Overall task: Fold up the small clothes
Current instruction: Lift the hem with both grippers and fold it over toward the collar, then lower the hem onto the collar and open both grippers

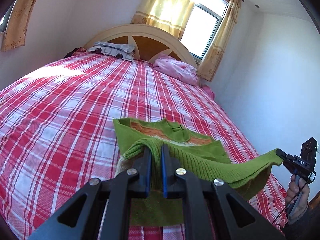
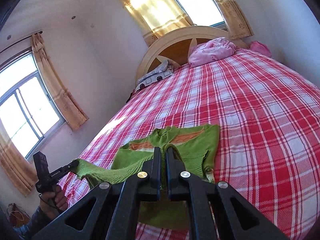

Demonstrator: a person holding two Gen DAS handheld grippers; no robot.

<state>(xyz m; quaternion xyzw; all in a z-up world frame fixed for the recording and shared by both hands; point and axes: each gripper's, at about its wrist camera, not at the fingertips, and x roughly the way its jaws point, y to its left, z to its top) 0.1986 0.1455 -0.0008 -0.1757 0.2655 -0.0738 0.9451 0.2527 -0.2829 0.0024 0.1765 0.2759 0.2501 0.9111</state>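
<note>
- Our left gripper [image 1: 156,150] had its jaws nearly closed, pinching the ribbed hem of the green sweater [image 1: 176,138] between the blue pads.
- Our right gripper [image 2: 163,152] was clamped tight on the same ribbed hem further along; in the left wrist view it showed at about 3 o'clock, with our right hand [image 1: 298,192] around its handle.
- The hem hung stretched and sagging between the two grippers, lifted off the bed [image 1: 70,110].
- The rest of the sweater, with its orange band, lay on the red plaid sheet just beyond the fingertips, toward 12 o'clock.
- At the headboard [image 1: 140,32] sat a grey patterned pillow [image 1: 112,50] at about 11 o'clock and a pink bundle [image 1: 176,68] at about 1 o'clock.
</note>
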